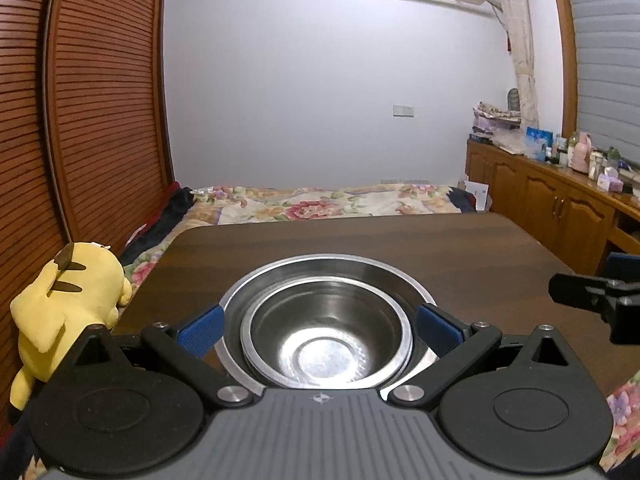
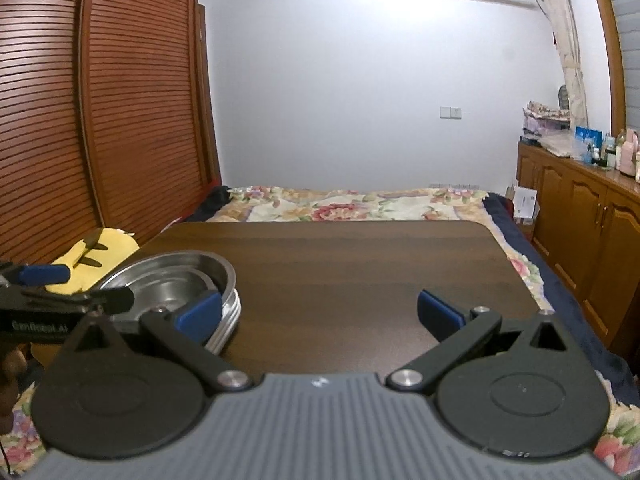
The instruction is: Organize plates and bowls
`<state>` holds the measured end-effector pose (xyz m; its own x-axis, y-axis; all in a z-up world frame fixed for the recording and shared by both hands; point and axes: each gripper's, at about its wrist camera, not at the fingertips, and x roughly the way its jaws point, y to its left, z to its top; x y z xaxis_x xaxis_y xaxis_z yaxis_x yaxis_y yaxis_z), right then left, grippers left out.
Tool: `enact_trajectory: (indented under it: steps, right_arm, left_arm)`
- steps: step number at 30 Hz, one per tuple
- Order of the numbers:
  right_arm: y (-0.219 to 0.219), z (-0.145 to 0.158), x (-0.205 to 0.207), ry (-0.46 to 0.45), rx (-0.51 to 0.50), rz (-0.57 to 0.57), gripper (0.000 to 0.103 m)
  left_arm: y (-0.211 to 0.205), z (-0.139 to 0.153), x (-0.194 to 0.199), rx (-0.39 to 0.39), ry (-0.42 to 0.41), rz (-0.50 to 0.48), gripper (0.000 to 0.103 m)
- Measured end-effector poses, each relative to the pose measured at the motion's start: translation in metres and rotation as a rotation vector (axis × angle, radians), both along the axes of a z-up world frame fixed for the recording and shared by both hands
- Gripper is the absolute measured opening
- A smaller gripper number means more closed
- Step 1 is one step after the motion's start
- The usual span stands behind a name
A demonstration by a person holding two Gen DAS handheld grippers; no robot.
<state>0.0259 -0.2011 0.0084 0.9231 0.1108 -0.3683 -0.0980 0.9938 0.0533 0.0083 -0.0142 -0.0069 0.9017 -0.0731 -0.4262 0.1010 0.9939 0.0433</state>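
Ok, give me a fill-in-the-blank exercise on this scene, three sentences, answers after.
1. The smaller steel bowl sits nested ____ the larger steel dish.
2. The left gripper has its jaws ____, one blue pad on each side of the dishes.
3. The soft toy beside the wooden table is coloured ____.

Missing words: inside; open; yellow

stacked bowls point(image 2: 176, 280) part-hidden by left tool point(image 2: 60, 292); countertop bottles point(image 1: 592, 156) too small
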Motion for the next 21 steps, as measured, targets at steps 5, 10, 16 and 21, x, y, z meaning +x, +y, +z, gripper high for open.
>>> enact_trajectory:
  steps: [5, 10, 16, 21]
  right_arm:
    - [0.002, 0.0, -0.005, -0.011, -0.014, -0.021, 0.103]
    - [0.002, -0.004, -0.01, -0.017, -0.017, -0.031, 0.103]
    - [0.003, -0.018, -0.01, -0.028, -0.047, -0.052, 0.103]
    - [0.002, -0.029, -0.01, -0.018, -0.049, -0.066, 0.103]
  left_arm:
    - [-0.002, -0.001, -0.005, 0.008, -0.003, 0.016, 0.103]
    - [-0.001, -0.007, -0.01, 0.001, -0.011, 0.039, 0.103]
    - [-0.001, -0.016, -0.012, 0.014, -0.011, 0.056, 0.103]
    - [0.002, -0.025, -0.012, 0.009, -0.006, 0.069, 0.103]
